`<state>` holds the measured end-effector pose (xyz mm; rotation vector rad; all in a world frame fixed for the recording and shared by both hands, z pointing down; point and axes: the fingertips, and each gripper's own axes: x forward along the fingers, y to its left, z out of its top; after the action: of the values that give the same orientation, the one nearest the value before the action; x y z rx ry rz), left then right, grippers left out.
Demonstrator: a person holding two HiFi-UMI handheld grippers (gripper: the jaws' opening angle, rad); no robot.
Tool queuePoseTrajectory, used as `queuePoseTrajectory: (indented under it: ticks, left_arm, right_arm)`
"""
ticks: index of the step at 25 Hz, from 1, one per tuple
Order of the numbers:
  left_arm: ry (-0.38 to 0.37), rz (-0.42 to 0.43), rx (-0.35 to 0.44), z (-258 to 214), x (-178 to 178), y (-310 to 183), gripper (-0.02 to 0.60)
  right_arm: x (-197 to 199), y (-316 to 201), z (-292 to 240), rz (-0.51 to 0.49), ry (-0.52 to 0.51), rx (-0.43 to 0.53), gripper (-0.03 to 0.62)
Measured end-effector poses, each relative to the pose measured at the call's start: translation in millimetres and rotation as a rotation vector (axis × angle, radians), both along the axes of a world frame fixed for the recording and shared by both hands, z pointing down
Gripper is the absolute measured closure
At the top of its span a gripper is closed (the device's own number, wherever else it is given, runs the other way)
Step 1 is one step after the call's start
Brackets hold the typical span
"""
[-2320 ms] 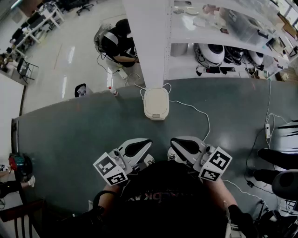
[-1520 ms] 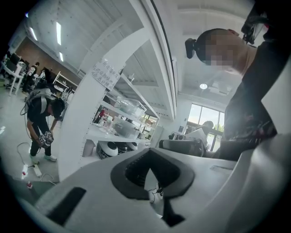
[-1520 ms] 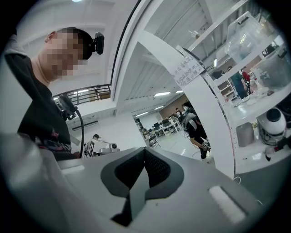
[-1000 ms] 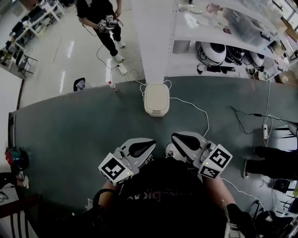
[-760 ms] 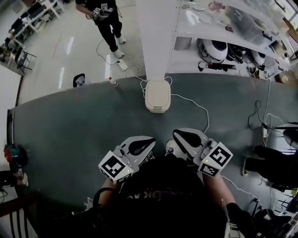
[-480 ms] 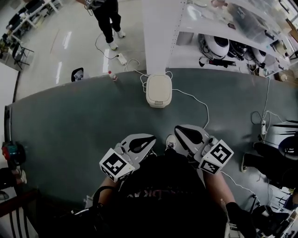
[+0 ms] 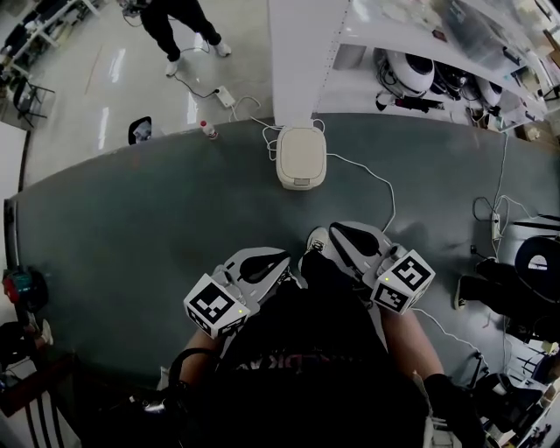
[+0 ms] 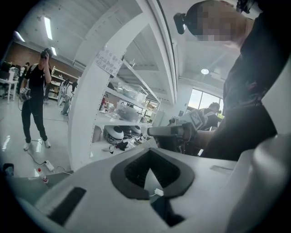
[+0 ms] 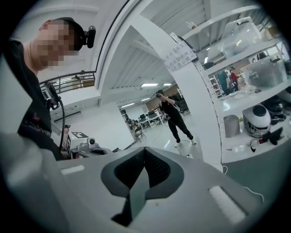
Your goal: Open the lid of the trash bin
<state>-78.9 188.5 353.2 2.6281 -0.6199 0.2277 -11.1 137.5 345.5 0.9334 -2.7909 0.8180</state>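
Note:
The cream trash bin [image 7: 300,157] stands on the grey-green floor mat [image 7: 131,219], at the foot of a white pillar, and its lid is down. Both grippers hang close to the person's body, well short of the bin. My left gripper [image 7: 282,262] points towards the bin with its jaws together and nothing between them [image 8: 150,154]. My right gripper [image 7: 336,234] is also shut and empty [image 9: 144,151]. Neither gripper view shows the bin.
A white pillar [image 7: 302,52] rises just behind the bin, with shelves [image 7: 437,52] of white gear to its right. A white cable [image 7: 372,179] runs from the bin across the mat. A power strip [image 7: 495,229] lies at the right. A person [image 7: 171,17] stands at the far left.
Both grippers have sunk a little and drawn nearer the body. The bystander has walked further away towards the top of the view. The bin's lid stays down.

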Motion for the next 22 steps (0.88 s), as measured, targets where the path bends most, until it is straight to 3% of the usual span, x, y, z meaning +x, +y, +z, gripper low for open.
queuePoseTrajectory:
  ticks: [6, 13, 22]
  left_arm:
    - [-0.002, -0.023, -0.071, 22, 1, -32, 0.577]
    - [-0.046, -0.042, -0.124, 34, 20, -104, 0.577]
    - [-0.176, 0.061, -0.143, 74, 69, -175, 0.577]
  right_arm:
    - [8, -38, 36, 0.017, -0.005, -0.060, 0.579]
    - [30, -113, 99, 0.018, -0.011, -0.176, 0.551]
    - [63, -175, 201, 0.012, -0.016, -0.377, 0.540]
